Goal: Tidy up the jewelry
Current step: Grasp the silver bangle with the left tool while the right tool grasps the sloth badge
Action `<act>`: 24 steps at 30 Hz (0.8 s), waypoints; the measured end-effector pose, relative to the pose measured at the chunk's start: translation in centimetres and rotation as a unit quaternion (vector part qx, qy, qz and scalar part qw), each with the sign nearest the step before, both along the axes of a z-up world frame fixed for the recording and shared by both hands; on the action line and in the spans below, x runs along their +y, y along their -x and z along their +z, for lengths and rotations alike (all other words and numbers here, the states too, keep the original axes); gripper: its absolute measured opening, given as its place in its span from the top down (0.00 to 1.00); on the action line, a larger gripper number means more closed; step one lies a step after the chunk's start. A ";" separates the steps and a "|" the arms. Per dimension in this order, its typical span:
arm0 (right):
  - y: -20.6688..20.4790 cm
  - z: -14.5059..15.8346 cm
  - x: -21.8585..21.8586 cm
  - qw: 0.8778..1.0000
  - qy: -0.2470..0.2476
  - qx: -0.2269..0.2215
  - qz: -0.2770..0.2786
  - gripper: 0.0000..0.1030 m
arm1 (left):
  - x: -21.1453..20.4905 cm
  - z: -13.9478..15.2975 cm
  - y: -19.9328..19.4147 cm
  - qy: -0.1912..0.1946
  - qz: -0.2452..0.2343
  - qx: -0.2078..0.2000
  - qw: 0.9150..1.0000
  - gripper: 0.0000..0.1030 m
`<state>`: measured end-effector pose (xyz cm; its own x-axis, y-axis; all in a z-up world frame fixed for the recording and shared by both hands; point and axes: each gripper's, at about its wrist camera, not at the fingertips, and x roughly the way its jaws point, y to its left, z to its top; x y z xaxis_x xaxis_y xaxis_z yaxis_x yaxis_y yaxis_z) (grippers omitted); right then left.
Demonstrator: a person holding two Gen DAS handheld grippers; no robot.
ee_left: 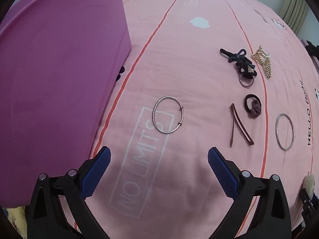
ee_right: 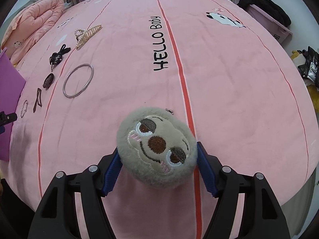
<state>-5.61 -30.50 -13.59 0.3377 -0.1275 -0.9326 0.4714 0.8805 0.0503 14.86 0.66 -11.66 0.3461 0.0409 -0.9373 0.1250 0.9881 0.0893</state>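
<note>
Jewelry is lying scattered on the pink bedspread (ee_left: pixel 179 59). In the left wrist view, a thin silver bangle (ee_left: pixel 168 115) with two small beads is sitting near centre, partly over the printed "NO LIMITS" lettering. At about 3 o'clock from it a brown hair clip (ee_left: pixel 240 126) is lying open in a narrow V, and just beyond, at 1 o'clock from the clip, a dark hair tie (ee_left: pixel 253 106) with a mauve knot is resting. A plain silver ring bangle (ee_left: pixel 284 131) is lying at 3 o'clock from the clip, past the orange stripe. At 12 o'clock from the hair tie, a black keychain (ee_left: pixel 240 63) with a metal ring is lying, and a gold pearl claw clip (ee_left: pixel 263 60) is sitting just beside it at 3 o'clock.

The left gripper (ee_left: pixel 158 160) is hanging above the bedspread with its blue pads wide apart and nothing between them. A purple box (ee_left: pixel 59 79) is filling the 9 to 11 o'clock part of that view.

In the right wrist view, the right gripper (ee_right: pixel 157 153) is clamping a grey plush sloth face charm (ee_right: pixel 157 146) between its blue pads; a small metal clasp is showing at the charm's 12 o'clock edge. The plain bangle (ee_right: pixel 78 80) is lying at 10 o'clock from the charm, well apart.
</note>
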 end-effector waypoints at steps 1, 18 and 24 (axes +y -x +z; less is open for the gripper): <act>-0.1 -0.1 0.1 1.000 0.000 0.004 0.002 0.35 | 0.2 -0.3 -0.5 -0.002 0.002 0.001 1.000 0.07; -0.9 -0.8 -0.1 1.000 0.000 0.006 0.010 0.33 | 0.0 -4.8 -4.5 0.004 -0.005 0.005 1.000 0.05; -0.8 -1.0 0.0 1.000 0.009 0.003 0.013 0.33 | 0.0 -4.7 -4.4 0.014 0.001 -0.002 1.000 0.08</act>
<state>-4.78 -30.48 -14.56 0.3347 -0.1352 -0.9326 0.4485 0.8932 0.0314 19.25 0.70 -16.37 0.3502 0.0159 -0.9365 0.1224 0.9905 0.0626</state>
